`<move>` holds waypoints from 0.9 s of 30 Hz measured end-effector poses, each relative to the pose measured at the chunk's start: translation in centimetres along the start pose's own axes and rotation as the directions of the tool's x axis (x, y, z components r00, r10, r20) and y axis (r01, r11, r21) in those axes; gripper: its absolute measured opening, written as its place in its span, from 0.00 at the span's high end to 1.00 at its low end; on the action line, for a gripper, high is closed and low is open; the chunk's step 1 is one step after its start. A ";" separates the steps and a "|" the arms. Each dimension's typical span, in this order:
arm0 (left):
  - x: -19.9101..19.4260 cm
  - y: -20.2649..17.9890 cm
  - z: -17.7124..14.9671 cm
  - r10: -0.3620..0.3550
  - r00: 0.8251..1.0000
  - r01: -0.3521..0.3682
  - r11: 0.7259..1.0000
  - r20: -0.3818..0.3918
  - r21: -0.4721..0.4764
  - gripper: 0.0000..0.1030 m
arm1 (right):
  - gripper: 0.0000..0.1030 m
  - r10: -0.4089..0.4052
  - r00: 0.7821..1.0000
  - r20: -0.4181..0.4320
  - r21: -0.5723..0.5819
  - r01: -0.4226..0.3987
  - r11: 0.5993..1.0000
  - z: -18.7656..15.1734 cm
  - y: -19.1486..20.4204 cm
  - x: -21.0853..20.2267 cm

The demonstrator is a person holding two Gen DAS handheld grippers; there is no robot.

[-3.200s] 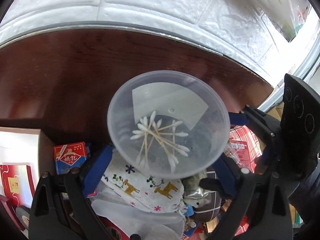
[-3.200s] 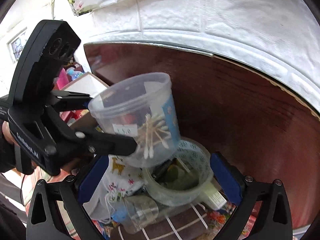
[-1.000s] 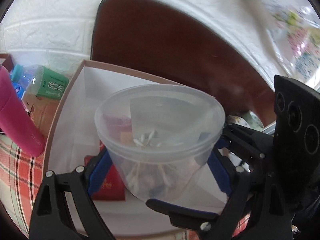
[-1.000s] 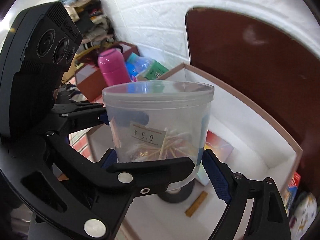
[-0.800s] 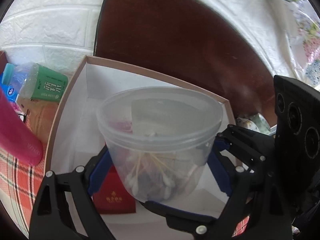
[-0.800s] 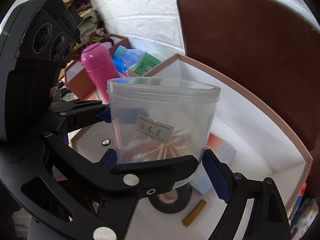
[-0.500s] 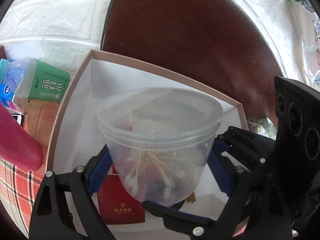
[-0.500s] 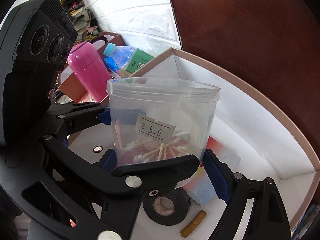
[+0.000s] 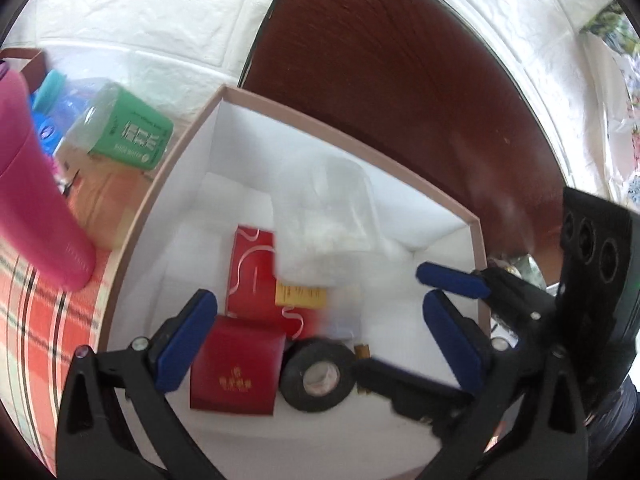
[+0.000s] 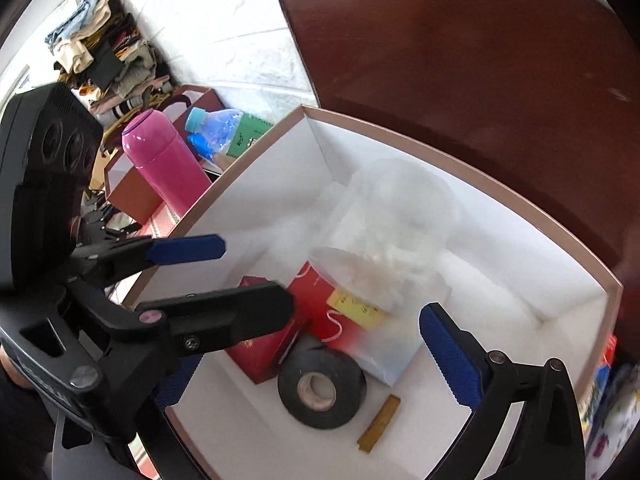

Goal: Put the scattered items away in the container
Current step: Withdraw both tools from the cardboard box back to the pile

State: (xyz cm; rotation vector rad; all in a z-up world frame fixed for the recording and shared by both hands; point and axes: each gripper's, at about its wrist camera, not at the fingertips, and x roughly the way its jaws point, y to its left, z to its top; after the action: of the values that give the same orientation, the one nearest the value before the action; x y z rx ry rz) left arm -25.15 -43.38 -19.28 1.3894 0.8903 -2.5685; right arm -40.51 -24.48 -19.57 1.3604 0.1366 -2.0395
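A clear plastic tub point(image 9: 324, 224) point(image 10: 392, 232) with cotton swabs shows as a blur inside the white box point(image 9: 340, 136) point(image 10: 440, 152), free of both grippers and over the red boxes. My left gripper point(image 9: 320, 300) point(image 10: 254, 272) hangs above the box's near side. Its jaws are opening with nothing between them. My right gripper point(image 10: 308, 336) point(image 9: 390, 320) crosses it from the right. Its jaws are opening too, and they hold nothing. A red gift box point(image 9: 236, 368), a black tape roll point(image 9: 318, 376) point(image 10: 322, 388) and a gold strip point(image 10: 380, 424) lie in the box.
A pink flask point(image 9: 28, 184) point(image 10: 164, 164) and a water bottle with a green label point(image 9: 128, 136) point(image 10: 220, 128) stand left of the box on a plaid cloth point(image 9: 48, 328). A dark wooden tabletop point(image 9: 400, 80) lies behind, against a white brick wall. Clothes point(image 10: 104, 52) are piled far left.
Both grippers held the tub half a second ago. Their jaws have since spread, and the tub has dropped away from them into the white box.
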 end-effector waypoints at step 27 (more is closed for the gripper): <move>-4.5 -15.2 -10.5 -0.014 0.996 -0.002 0.982 0.086 0.191 0.00 | 0.01 -0.147 0.971 0.189 0.154 0.119 0.981 -14.5 -0.9 -15.8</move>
State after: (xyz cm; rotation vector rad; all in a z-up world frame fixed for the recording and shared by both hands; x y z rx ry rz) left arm -19.96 -26.08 -13.31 1.3070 0.6515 -2.7572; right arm -26.07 -10.00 -12.90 1.2492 -0.0062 -2.3239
